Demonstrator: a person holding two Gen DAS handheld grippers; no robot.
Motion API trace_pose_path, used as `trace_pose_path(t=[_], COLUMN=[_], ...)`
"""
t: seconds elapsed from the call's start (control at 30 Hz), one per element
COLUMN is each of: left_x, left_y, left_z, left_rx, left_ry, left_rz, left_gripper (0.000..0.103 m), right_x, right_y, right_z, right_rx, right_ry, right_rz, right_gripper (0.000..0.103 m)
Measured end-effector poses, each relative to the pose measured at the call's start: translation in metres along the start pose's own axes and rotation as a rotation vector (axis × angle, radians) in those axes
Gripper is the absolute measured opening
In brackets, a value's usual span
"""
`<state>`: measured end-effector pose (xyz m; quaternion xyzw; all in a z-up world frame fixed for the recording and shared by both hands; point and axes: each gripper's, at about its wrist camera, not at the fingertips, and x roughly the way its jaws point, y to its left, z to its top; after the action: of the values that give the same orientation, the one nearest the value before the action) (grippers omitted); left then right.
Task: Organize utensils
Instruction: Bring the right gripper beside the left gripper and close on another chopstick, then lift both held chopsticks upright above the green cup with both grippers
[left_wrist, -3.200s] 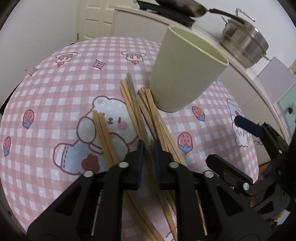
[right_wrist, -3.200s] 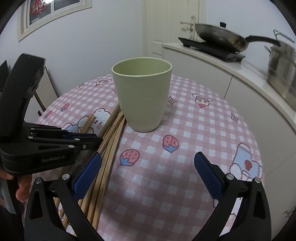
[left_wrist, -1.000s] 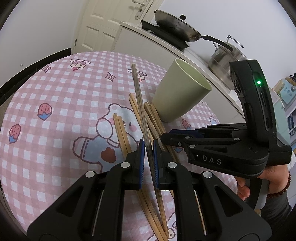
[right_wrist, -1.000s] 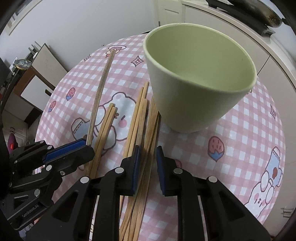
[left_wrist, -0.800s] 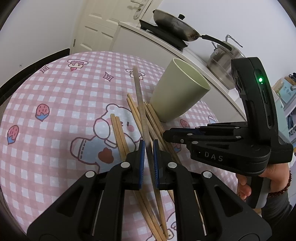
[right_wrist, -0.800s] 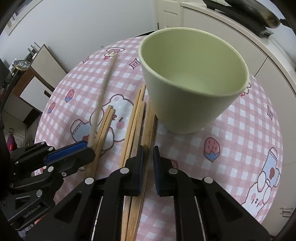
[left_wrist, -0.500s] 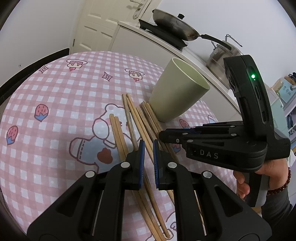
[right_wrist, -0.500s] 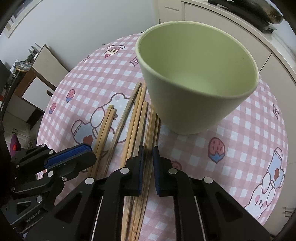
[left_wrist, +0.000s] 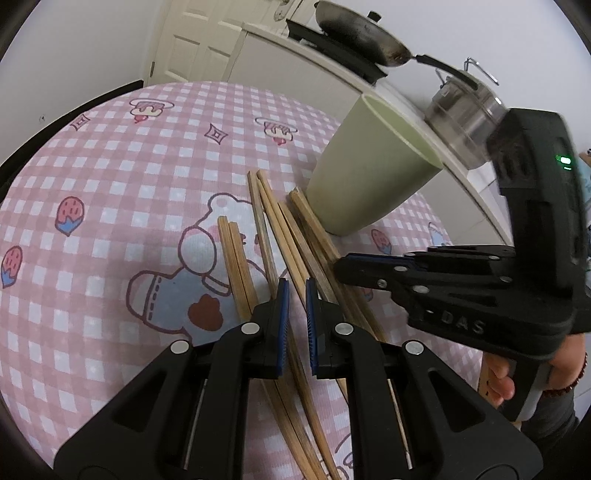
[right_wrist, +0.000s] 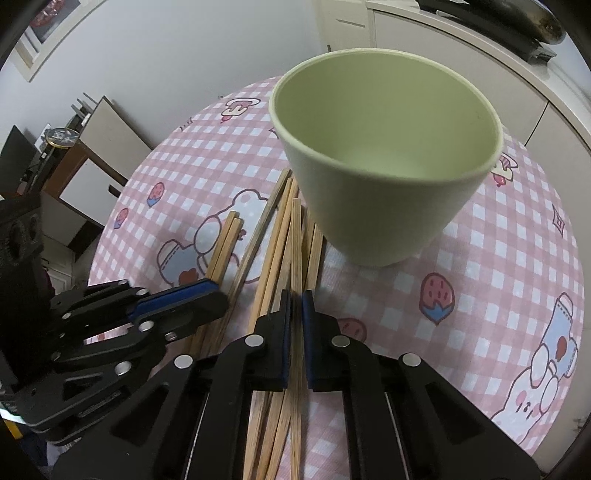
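Several wooden chopsticks (left_wrist: 280, 229) lie in a loose bundle on the pink checked tablecloth (left_wrist: 110, 166), next to an empty pale green cup (left_wrist: 369, 177). My left gripper (left_wrist: 294, 295) hovers over the bundle with its jaws slightly apart and nothing between them. My right gripper (right_wrist: 296, 301) is shut on one chopstick (right_wrist: 295, 240), whose far end points at the cup's (right_wrist: 388, 155) base. The bundle also shows in the right wrist view (right_wrist: 258, 240). Each gripper shows in the other's view, the right one (left_wrist: 436, 273) and the left one (right_wrist: 173, 299).
The round table's edge (left_wrist: 66, 122) curves close on the left. A white counter (left_wrist: 314, 59) behind holds a frying pan (left_wrist: 362, 33) and a steel pot (left_wrist: 465, 107). A small side table (right_wrist: 96, 155) stands beyond the table.
My left gripper let go of the long chopstick it held raised; that stick now lies in the bundle. My right gripper closed on a chopstick and lifted its near end.
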<state>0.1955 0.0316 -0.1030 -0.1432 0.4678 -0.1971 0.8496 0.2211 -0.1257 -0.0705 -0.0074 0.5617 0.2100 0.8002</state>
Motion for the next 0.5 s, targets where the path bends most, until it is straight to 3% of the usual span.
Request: trace_pose_path(t=[0.2,0.43,0.5], left_x=[0.013,0.018,0.019], left_y=[-0.005,-0.01,-0.008], left_z=[0.006,0.012,0.012], left_rx=[-0.001,0.014,0.009], left_ry=[0.022,0.042,0.052], left_rz=[0.05,0.16,0.157], left_gripper=[0.009,0.01,0.01], right_x=[-0.002,-0.004,-0.004], right_y=[-0.002,-0.01,-0.013], right_z=[-0.004,-0.006,-0.007], right_rx=[0.007,0.019,0.022], right_ry=[-0.004,-0.012,-0.013], right_rz=[0.045,0.091,0.102], right_gripper=[0.005,0.005,0.005])
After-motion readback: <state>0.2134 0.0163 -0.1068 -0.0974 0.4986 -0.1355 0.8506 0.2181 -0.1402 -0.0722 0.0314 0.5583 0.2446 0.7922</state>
